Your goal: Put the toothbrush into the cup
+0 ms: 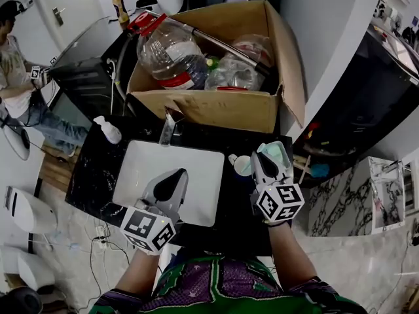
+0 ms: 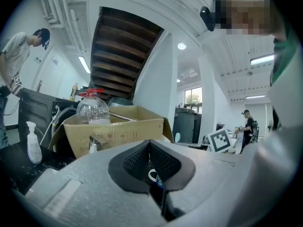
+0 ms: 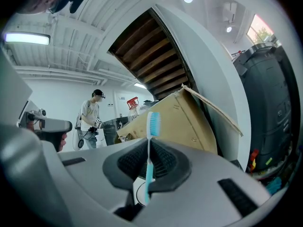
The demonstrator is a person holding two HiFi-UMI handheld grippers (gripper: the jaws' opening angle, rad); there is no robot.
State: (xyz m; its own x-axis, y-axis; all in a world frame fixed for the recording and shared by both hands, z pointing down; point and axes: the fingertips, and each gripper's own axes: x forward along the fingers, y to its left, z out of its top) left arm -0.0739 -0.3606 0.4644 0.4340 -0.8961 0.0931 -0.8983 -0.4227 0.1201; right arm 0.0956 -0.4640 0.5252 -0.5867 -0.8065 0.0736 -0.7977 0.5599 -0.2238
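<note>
The right hand-held gripper (image 3: 148, 150) is closed on the toothbrush (image 3: 153, 123). The jaws clamp the pale blue handle at mid-length. The long axis of the toothbrush runs in line with the jaws. The bristle head projects beyond the jaw tips and points upward, and the handle end runs back toward the gripper body.

The left hand-held gripper (image 2: 149, 157) has its jaws together with nothing between them. In the head view it hangs over the white sink basin (image 1: 196, 165) set in the dark counter (image 1: 95, 175).

The cup (image 1: 241, 165) stands on the counter between the basin and the right hand-held gripper, just beside that gripper's jaw end on its left. The right hand-held gripper is the nearer of the two. The left is well apart from the cup.

Judgement: the coming move turns on this offset. The toothbrush needs to shift left over the cup mouth, with the handle end turned downward before release.
</note>
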